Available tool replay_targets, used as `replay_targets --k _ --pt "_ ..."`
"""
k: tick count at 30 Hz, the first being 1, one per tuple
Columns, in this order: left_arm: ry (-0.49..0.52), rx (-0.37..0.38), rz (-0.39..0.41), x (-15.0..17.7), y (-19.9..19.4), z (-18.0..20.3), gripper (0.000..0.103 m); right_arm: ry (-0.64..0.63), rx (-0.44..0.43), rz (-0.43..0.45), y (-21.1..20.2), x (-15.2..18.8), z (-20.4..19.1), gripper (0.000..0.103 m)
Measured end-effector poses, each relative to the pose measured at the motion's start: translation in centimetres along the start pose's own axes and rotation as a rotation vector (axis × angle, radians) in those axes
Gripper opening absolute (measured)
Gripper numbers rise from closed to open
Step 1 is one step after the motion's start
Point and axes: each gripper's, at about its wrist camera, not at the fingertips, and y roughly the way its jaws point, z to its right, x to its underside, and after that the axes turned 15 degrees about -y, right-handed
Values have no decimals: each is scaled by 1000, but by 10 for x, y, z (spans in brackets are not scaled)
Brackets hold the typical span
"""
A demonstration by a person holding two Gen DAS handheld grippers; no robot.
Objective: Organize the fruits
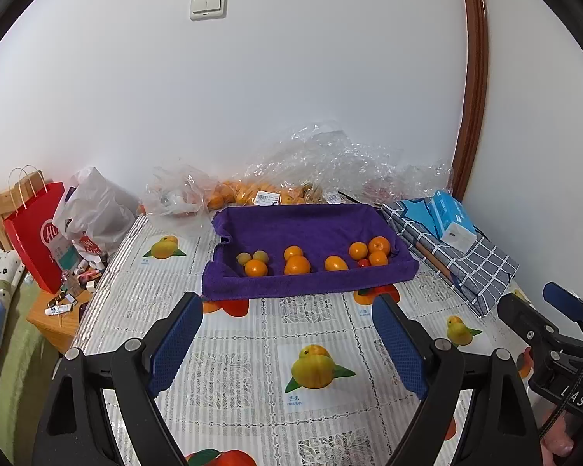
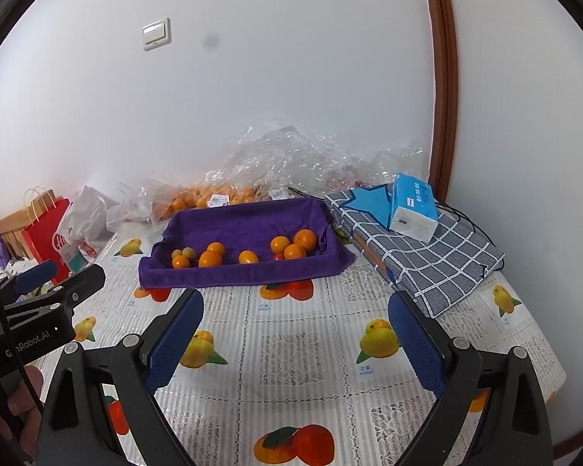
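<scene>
Both the left gripper [image 1: 287,343] and right gripper [image 2: 295,339] are being held apart, empty. Oranges [image 1: 297,265] are lying in the purple towel tray [image 1: 311,287] at twelve o'clock; round fruit risks being nudged and rolling.

We see each hand-held gripper [image 1: 287,343] black | blue textured pads [image 1: 398,343] | silver screws | bare fingers [image 2: 23,396] | black cable

Bare tablecloth [image 1: 252,334] lies open up to the tray [image 1: 311,283]. Folded cloth [image 2: 419,248] and tissue pack [image 2: 414,207] crowd its right; plastic bags [image 1: 315,163] block behind.
</scene>
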Motion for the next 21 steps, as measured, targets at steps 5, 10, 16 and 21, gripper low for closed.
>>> replay_targets --k 5,10,16,21 --pt "-1 4 1 -1 -2 0 88 -1 3 -3 2 0 -1 95" --pt "-10 6 3 -1 -2 -1 89 -2 3 -3 2 0 0 95" --pt "-19 8 6 -2 -3 -5 89 -7 4 0 1 0 -2 95" --pt "-13 18 5 -3 -3 -6 89 -7 2 -1 2 -1 -2 95"
